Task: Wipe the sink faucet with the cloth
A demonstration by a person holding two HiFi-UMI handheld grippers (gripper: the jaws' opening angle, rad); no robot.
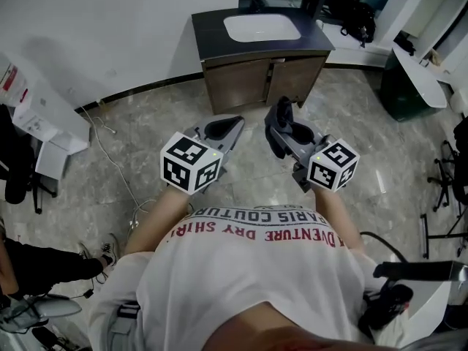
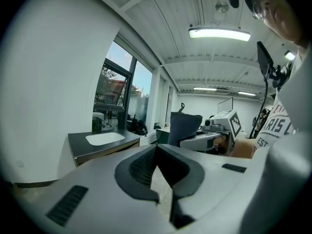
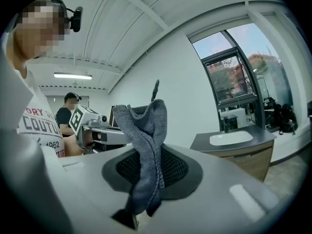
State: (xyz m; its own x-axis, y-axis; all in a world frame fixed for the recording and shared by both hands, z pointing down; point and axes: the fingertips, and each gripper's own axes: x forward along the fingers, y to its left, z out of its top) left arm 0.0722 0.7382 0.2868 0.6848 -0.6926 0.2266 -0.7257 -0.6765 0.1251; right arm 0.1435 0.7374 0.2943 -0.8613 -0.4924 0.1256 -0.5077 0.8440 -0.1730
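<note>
Status: wiping not begun; approach stage only, judging by the stand-off from the sink.

- Sink [image 1: 262, 28]: white basin set in a dark desk [image 1: 210, 26] over a wooden cabinet, against the white wall. The faucet should sit at the far rim of the sink, but it is too small and dark to pick out in any view.
- Right gripper [image 1: 281, 123]: jaws closed on the cloth [image 3: 146, 130], a grey-blue towelling piece bunched and twisted between the pads, its free end standing up past the jaw tips. Well short of the sink, out over open floor [image 1: 248, 185].
- Left gripper [image 1: 231, 125]: jaws drawn together at the tips with nothing between them. Also well short of the sink, level with the right one.
- Person stands facing the sink, both grippers held out in front of the chest.

Done: cloth is in hand and secured.
Left: cross the floor to the sink, bring the cloth onto the faucet, rub it over. No contact with the sink or desk so far, and no part of the wipe can be credited yet
</note>
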